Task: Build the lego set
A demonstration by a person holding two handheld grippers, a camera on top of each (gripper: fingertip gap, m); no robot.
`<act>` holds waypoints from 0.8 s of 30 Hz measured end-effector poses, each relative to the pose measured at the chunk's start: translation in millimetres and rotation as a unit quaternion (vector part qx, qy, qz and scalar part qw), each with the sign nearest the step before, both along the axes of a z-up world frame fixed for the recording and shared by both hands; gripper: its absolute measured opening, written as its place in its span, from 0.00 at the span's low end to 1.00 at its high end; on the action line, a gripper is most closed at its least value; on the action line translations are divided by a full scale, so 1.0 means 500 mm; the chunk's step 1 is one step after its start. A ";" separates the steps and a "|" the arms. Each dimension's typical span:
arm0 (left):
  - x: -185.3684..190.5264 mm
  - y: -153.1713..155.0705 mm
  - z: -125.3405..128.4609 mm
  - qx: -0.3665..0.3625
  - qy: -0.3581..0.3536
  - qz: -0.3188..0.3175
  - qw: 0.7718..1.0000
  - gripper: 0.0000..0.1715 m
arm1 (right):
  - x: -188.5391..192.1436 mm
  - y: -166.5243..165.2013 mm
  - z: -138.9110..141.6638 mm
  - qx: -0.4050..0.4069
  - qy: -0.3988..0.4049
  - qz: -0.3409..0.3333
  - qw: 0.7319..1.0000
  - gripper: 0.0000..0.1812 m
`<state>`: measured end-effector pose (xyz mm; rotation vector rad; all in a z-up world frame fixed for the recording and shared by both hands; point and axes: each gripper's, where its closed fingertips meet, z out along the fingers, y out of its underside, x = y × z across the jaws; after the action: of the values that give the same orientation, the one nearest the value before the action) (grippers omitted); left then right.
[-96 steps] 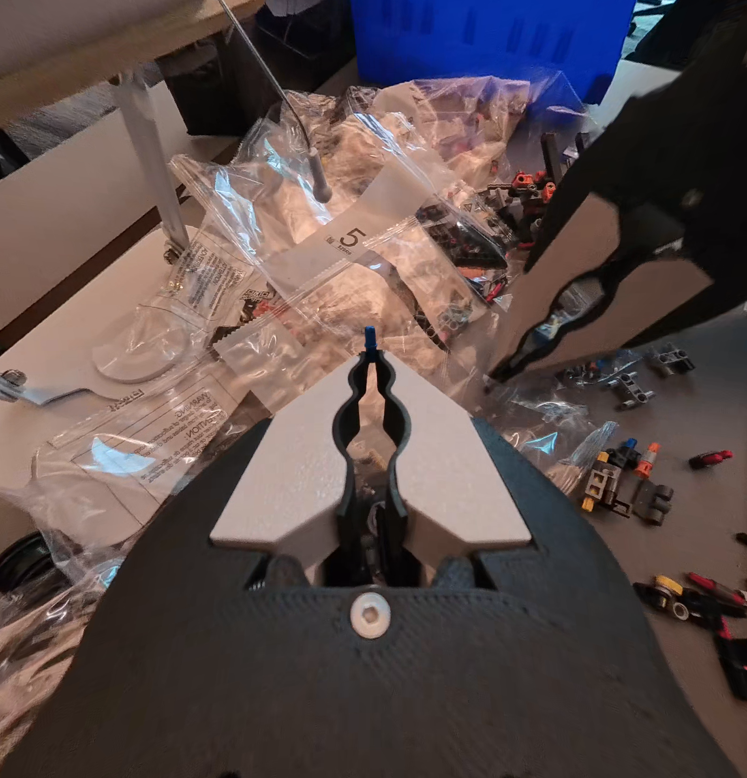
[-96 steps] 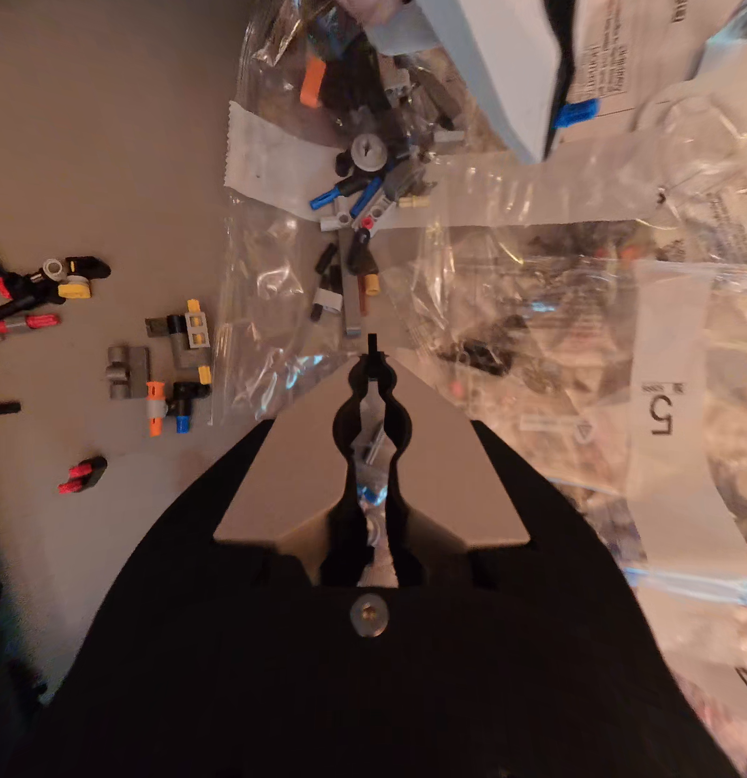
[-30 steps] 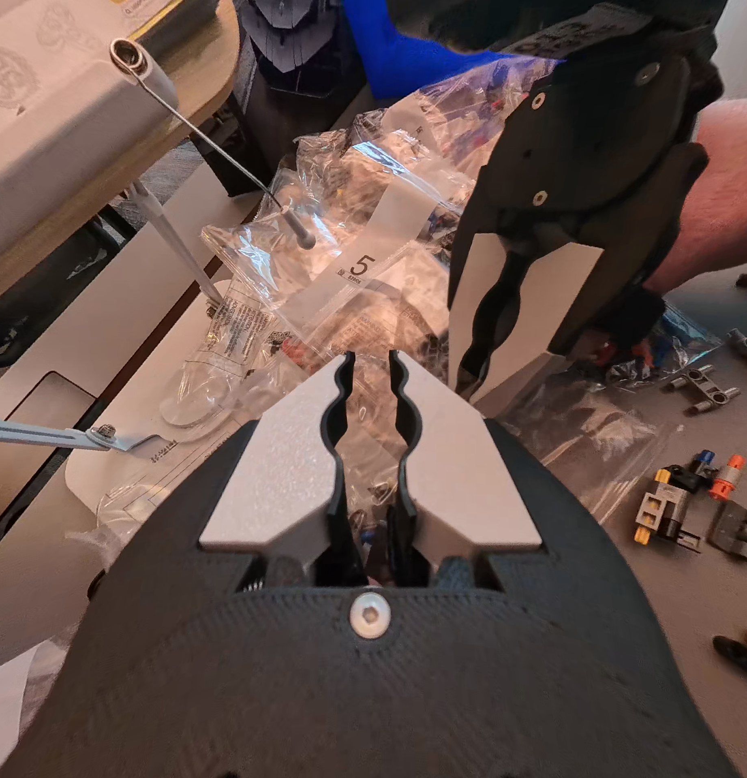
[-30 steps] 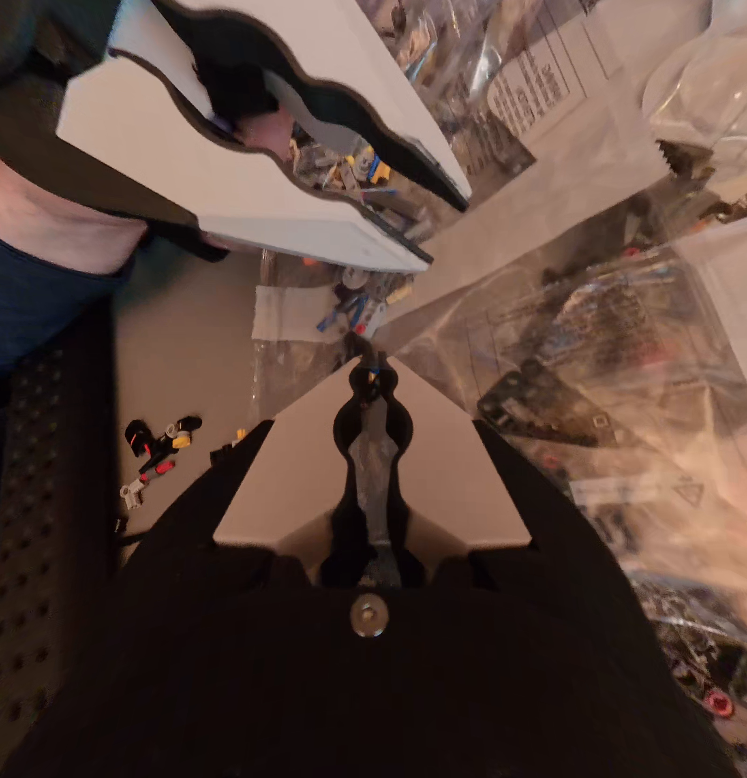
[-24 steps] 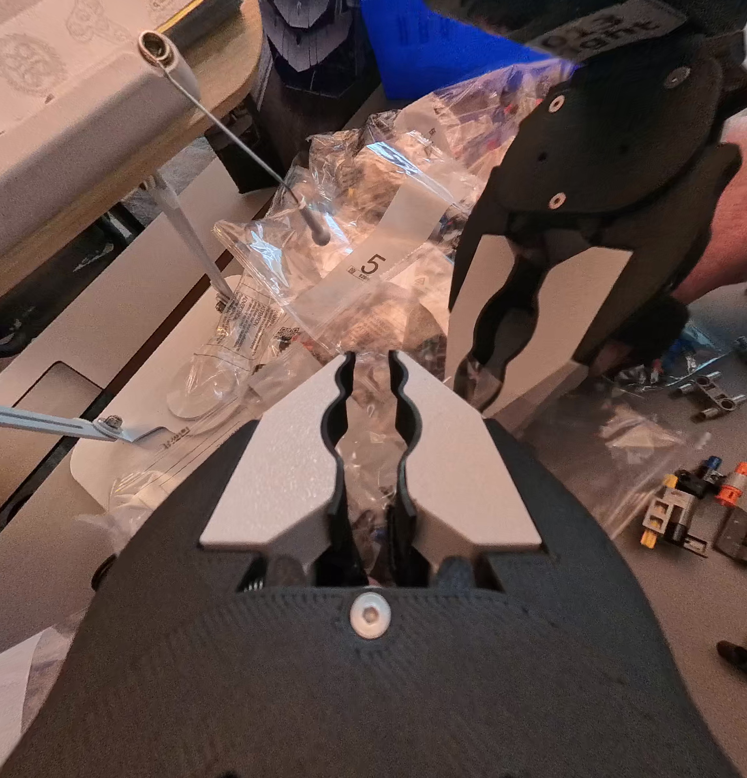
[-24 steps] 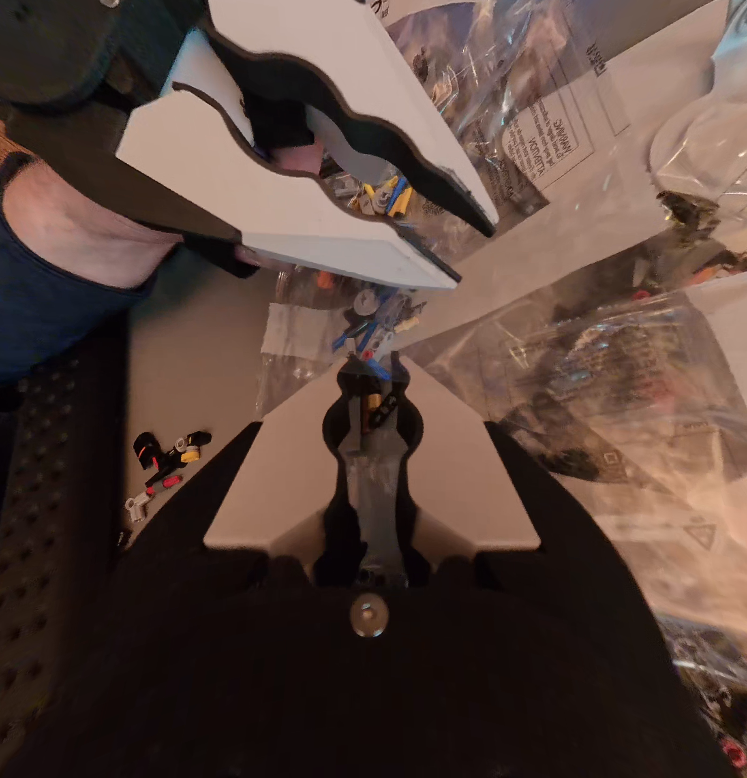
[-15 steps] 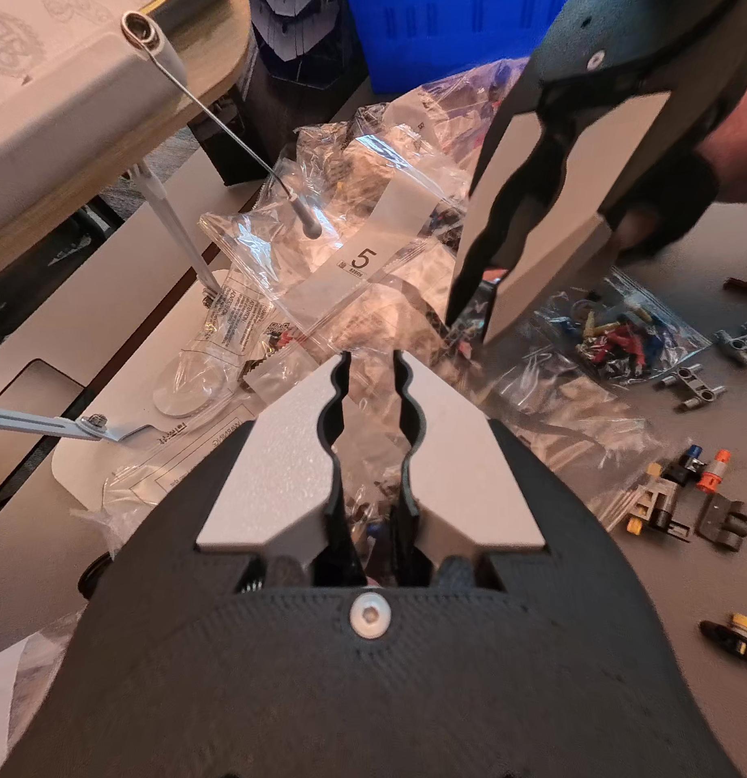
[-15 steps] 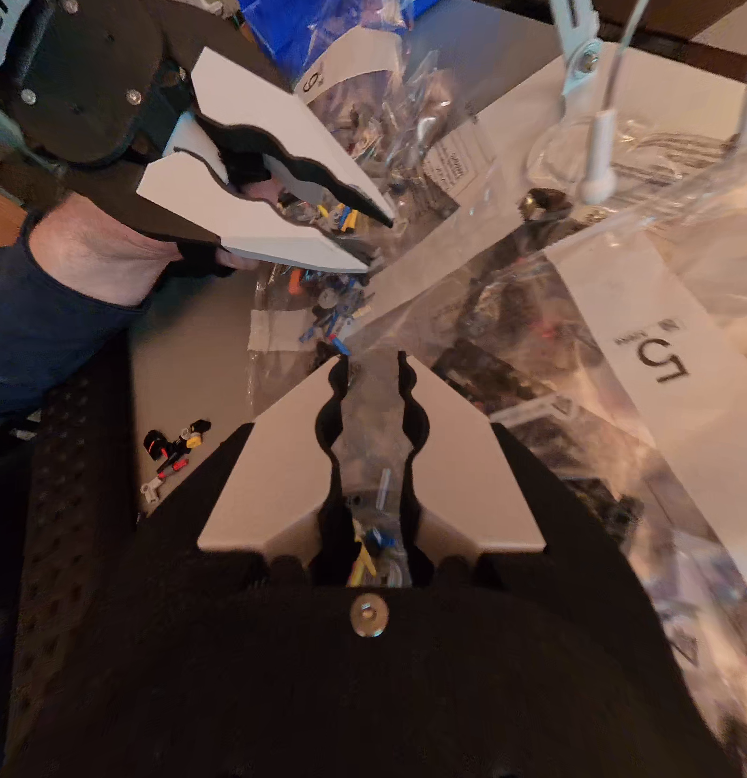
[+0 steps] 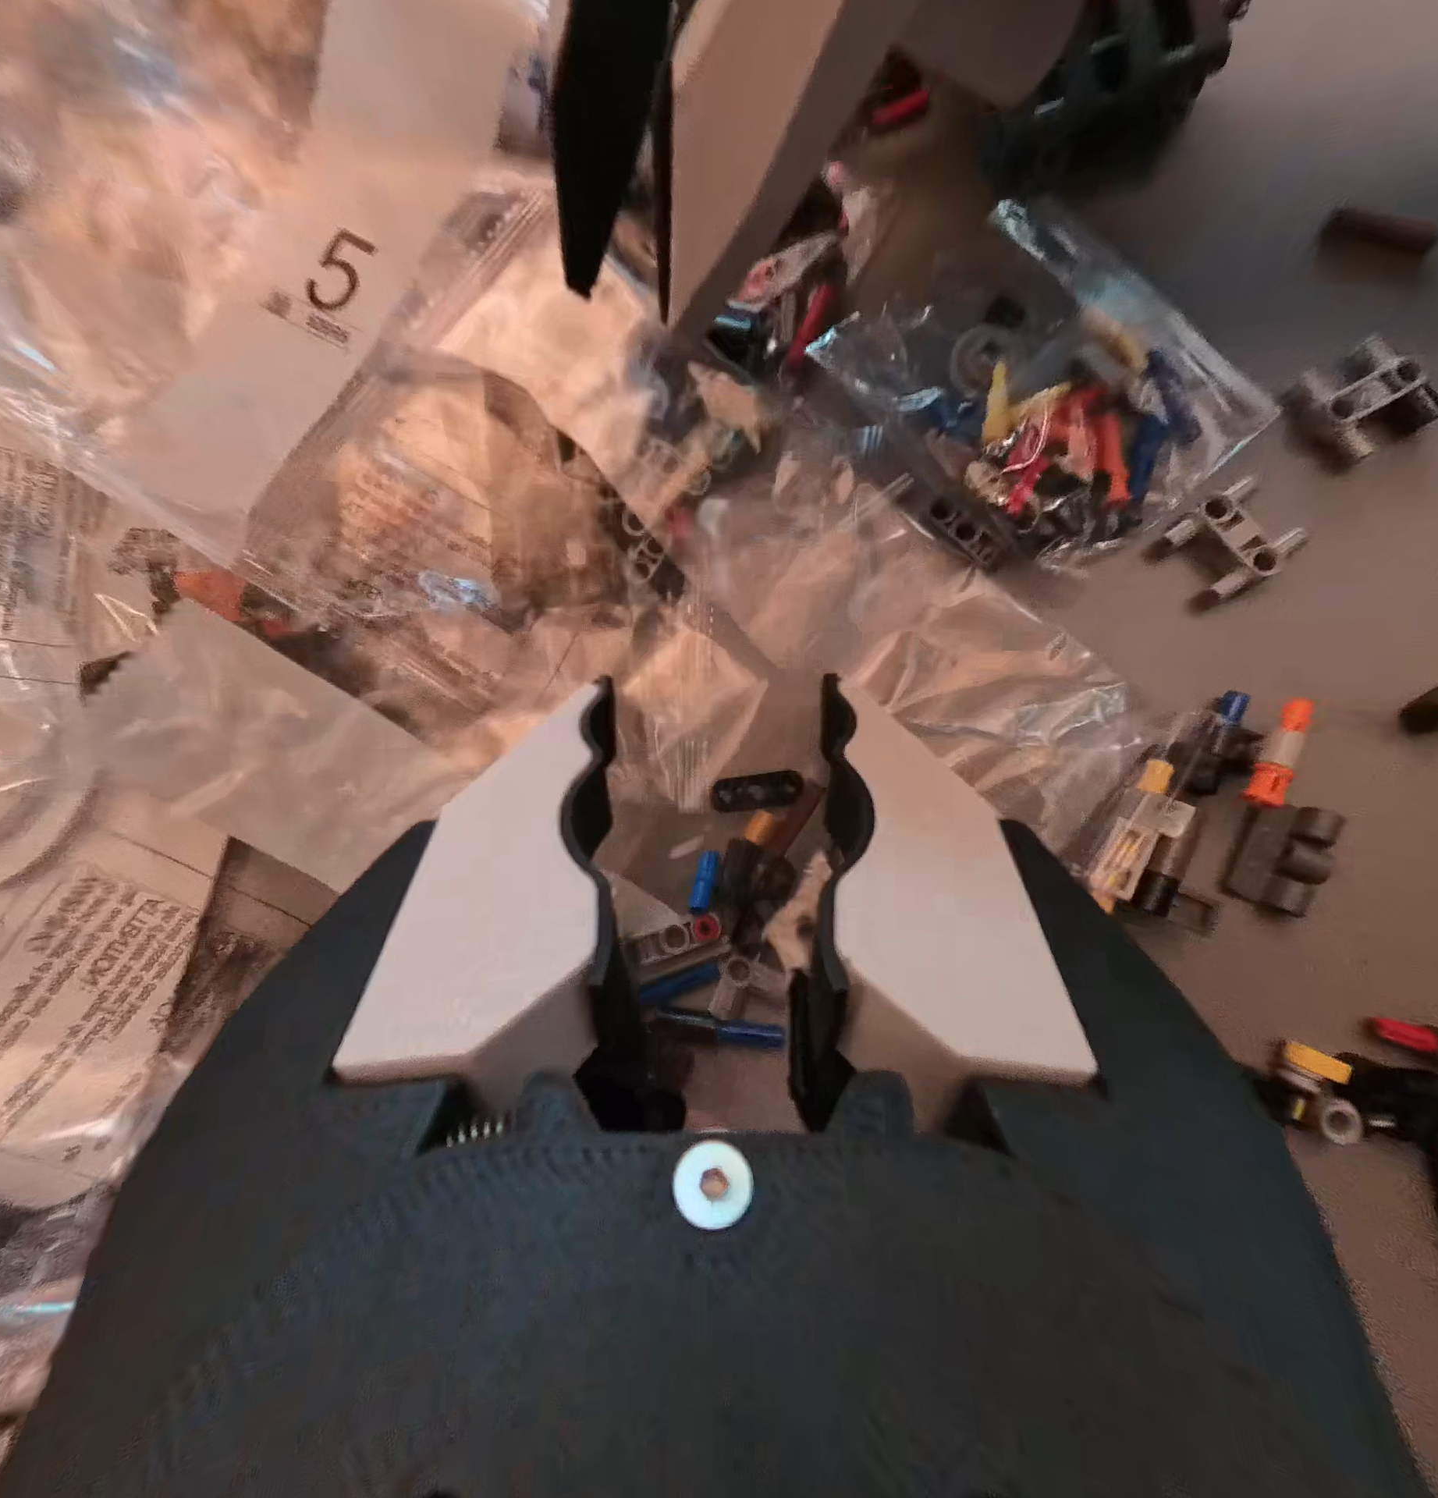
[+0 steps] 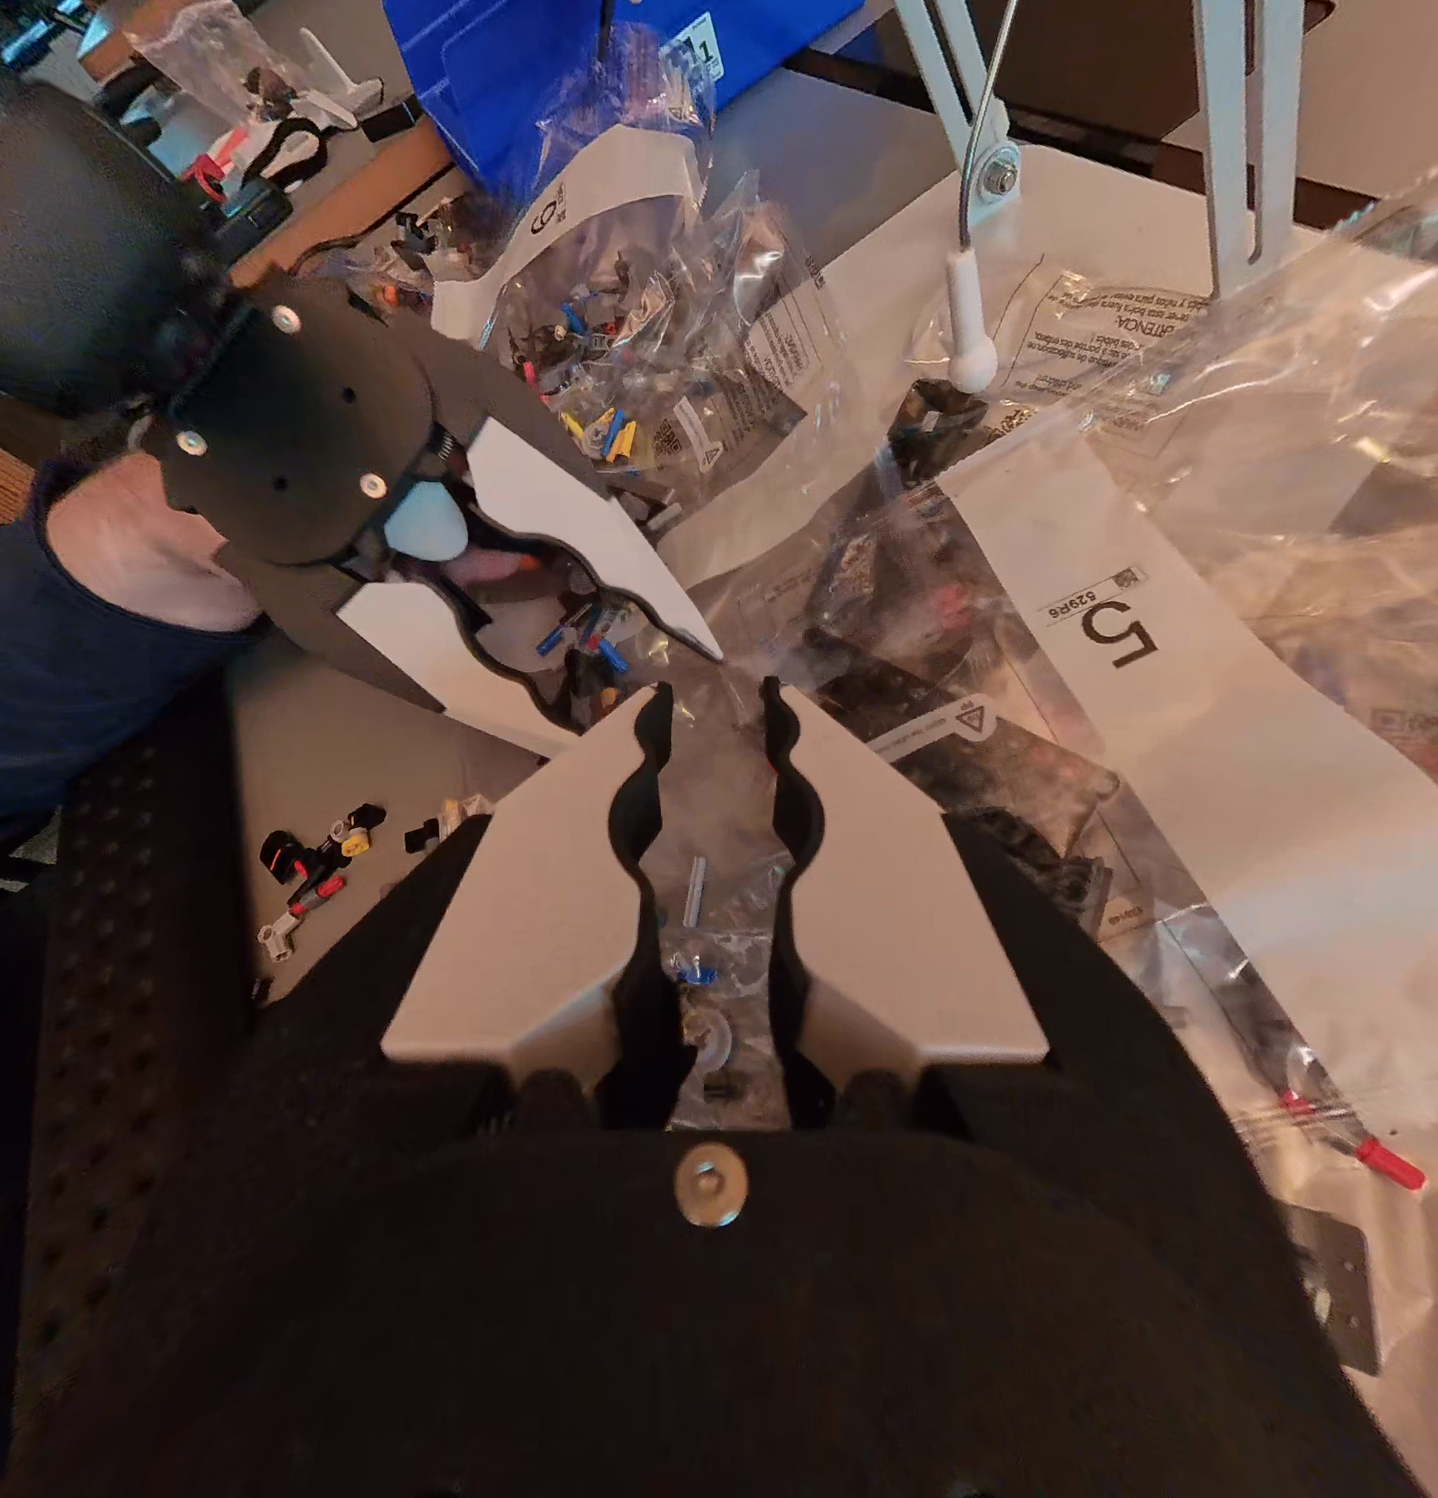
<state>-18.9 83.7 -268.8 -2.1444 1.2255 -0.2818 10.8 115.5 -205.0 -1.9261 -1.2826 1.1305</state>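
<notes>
The build has barely begun. Most little bricks are in clear plastic bags piled on the grey surface. Only a few small joined bits lie loose beside them, so nearly all the building is left.

The left tool is wide open and holds nothing. It hangs over a small heap of blue, black and grey pegs in a bag. The right tool is open too, empty, just above the bags.
</notes>
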 end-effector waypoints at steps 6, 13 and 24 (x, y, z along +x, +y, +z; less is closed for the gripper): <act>0.003 -0.004 -0.013 -0.005 0.010 -0.010 1.000 0.00 | 0.006 0.005 0.010 0.000 0.010 -0.005 1.000 0.11; -0.008 0.011 0.045 0.020 -0.055 0.013 0.998 0.00 | 0.013 0.011 0.018 0.001 0.018 -0.010 1.000 0.10; -0.026 0.023 0.209 0.086 -0.241 0.039 0.966 0.00 | 0.015 0.011 0.039 0.002 0.047 -0.008 0.999 0.12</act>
<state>-32.0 95.1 -164.5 -1.8245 0.8475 -0.6009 18.1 120.8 -185.2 -1.8544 -1.2157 1.1944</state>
